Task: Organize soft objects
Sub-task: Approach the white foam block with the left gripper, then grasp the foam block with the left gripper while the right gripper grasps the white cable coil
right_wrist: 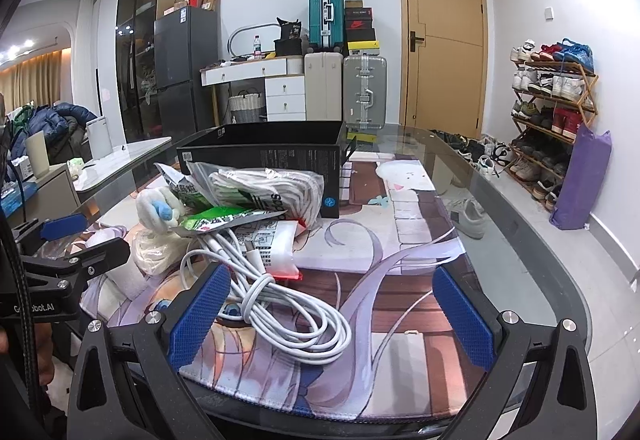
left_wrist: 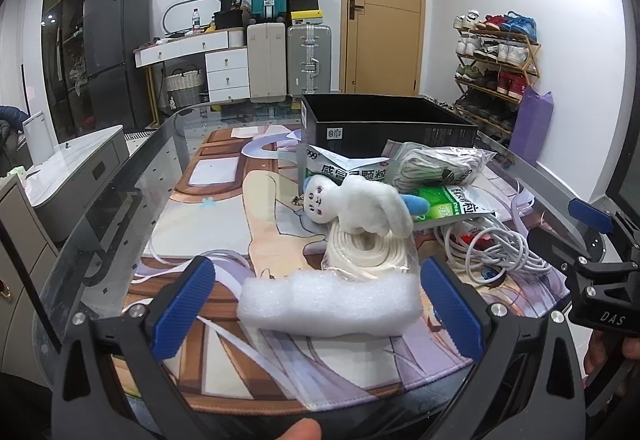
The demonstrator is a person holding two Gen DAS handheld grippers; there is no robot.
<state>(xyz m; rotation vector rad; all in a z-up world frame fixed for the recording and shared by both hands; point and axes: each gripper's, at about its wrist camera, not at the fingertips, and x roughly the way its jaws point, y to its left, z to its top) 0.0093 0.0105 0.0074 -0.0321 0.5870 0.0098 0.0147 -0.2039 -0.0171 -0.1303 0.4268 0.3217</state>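
In the left wrist view my left gripper (left_wrist: 320,304) is open, its blue pads on either side of a white foam block (left_wrist: 328,304) lying on the printed mat. Behind the block lie a bagged coil of cream cord (left_wrist: 368,248), a white plush toy (left_wrist: 360,208) with blue ears, green medicine packets (left_wrist: 452,204) and a bagged bundle of white rope (left_wrist: 432,164). An open black box (left_wrist: 384,120) stands at the back. In the right wrist view my right gripper (right_wrist: 332,312) is open over a coiled white cable (right_wrist: 280,304); the box (right_wrist: 264,152) stands beyond the pile.
The printed mat (right_wrist: 400,320) covers a glass table whose curved edge (right_wrist: 560,280) runs on the right. A red-edged printed pouch (right_wrist: 276,244) lies under the cable. A shoe rack (right_wrist: 556,112), a purple bag (right_wrist: 580,184) and suitcases (right_wrist: 344,88) stand beyond the table.
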